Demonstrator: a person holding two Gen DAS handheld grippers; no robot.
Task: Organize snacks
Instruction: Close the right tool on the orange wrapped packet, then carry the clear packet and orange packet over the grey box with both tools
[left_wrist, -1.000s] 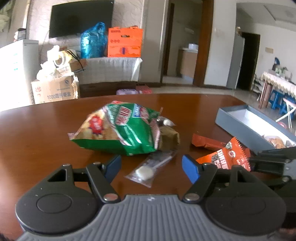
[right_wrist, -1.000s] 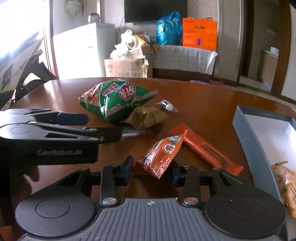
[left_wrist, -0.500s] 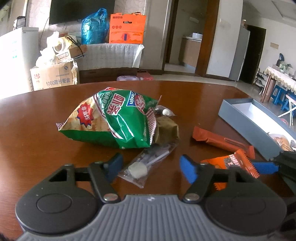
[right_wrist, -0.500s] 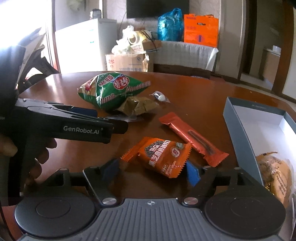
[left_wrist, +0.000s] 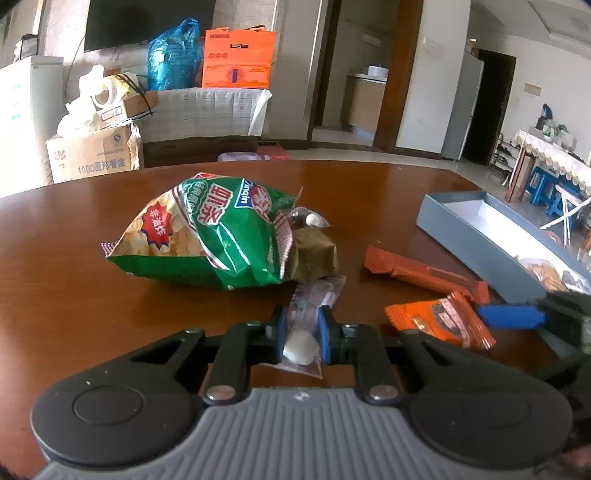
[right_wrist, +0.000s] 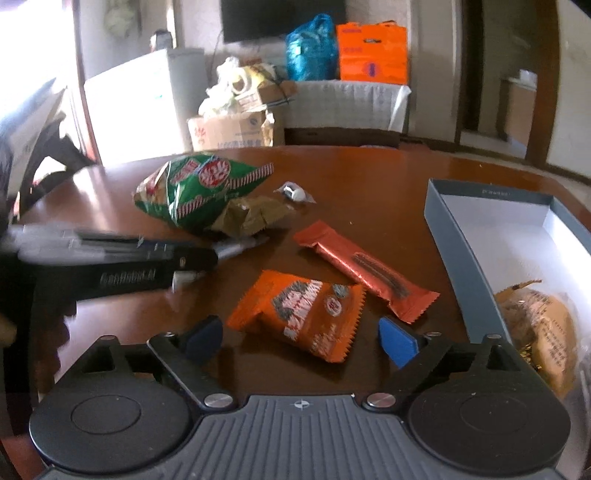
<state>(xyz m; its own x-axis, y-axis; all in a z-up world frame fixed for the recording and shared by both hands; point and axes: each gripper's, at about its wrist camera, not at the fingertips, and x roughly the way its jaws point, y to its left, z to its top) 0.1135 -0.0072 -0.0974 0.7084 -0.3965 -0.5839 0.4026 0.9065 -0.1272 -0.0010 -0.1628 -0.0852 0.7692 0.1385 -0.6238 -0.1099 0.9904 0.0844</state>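
Observation:
My left gripper is shut on a clear candy packet with a white sweet inside, low over the brown table. My right gripper is open and empty, its jaws wide on either side of an orange snack packet lying on the table. An orange bar lies just beyond it. A green chip bag and an olive packet lie further back. The grey box at the right holds a wrapped pastry.
A second small clear candy lies behind the olive packet. The left gripper shows blurred at the left of the right wrist view. Beyond the table are a cardboard box, a white fridge and a covered stand.
My left gripper has shut on the clear candy packet. My right gripper let go of the orange snack packet, which now lies on the table, and opened wider.

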